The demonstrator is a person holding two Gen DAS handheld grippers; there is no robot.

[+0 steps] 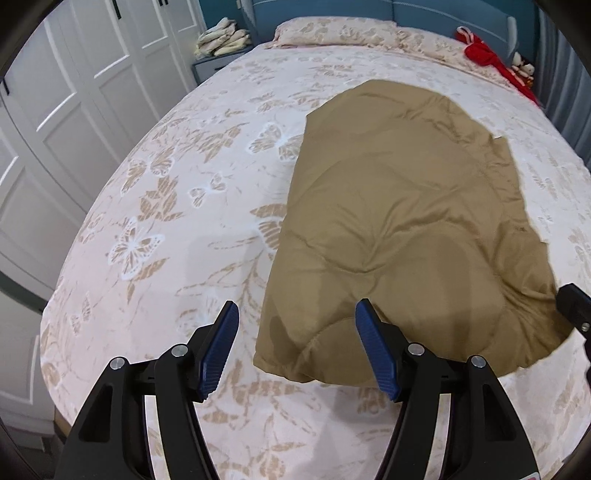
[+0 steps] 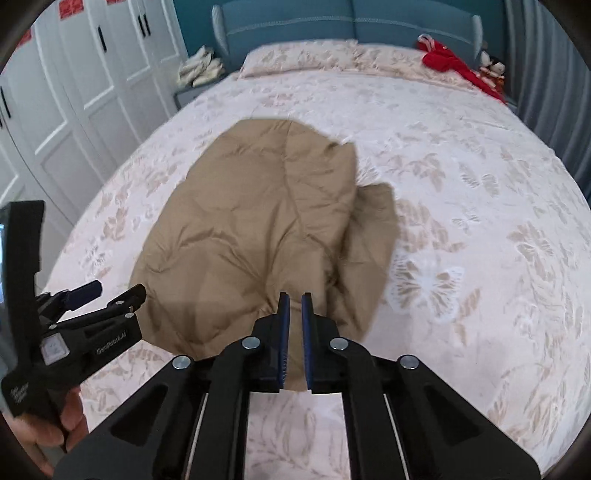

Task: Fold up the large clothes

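Garment (image 1: 399, 229) free (left fingers (image 1: 221, 347) wide, right near-closed)

We see a bed (image 1: 192, 206) covered in a pale butterfly-print spread. On it lie a tan quilted garment (image 1: 399, 236), pillows (image 1: 332, 31) and red cloth (image 1: 484, 51) near the headboard.

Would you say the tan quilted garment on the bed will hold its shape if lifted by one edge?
Probably not: the tan quilted garment lies in soft creases, so it should droop. Its puffy padding suggests it is light for its bulk. The smooth-looking fabric may slip.
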